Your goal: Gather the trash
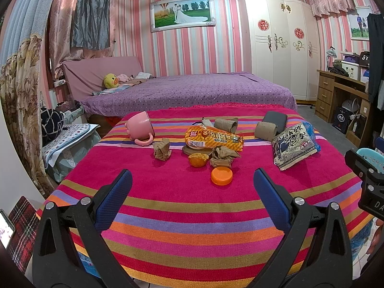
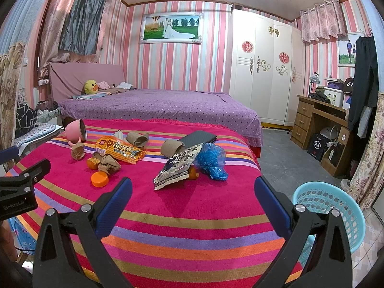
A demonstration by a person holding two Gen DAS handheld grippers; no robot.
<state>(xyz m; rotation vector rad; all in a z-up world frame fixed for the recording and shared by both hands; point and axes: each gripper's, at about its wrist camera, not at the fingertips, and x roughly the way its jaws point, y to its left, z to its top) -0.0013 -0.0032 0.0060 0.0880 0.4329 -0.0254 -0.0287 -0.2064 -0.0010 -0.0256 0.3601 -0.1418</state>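
Standing beside the striped pink tablecloth (image 2: 192, 216), the light-blue plastic lattice basket (image 2: 336, 206) shows nothing inside its visible part. A pink ceramic mug (image 1: 140, 126) lies tipped on its side near the orange snack wrapper (image 1: 213, 140), orange plastic lid (image 1: 222, 176) and black-and-white foil packet (image 2: 178, 165). Both the left gripper (image 1: 192, 187) and the right gripper (image 2: 192, 192) hover with fingers spread apart, gripping nothing.

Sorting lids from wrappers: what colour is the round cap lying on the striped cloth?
Orange cap, plain; clearest in the left wrist view.

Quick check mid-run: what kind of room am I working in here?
Most likely a home bedroom: a bed with a purple bedspread, a white wardrobe, and a wooden desk against the right wall.
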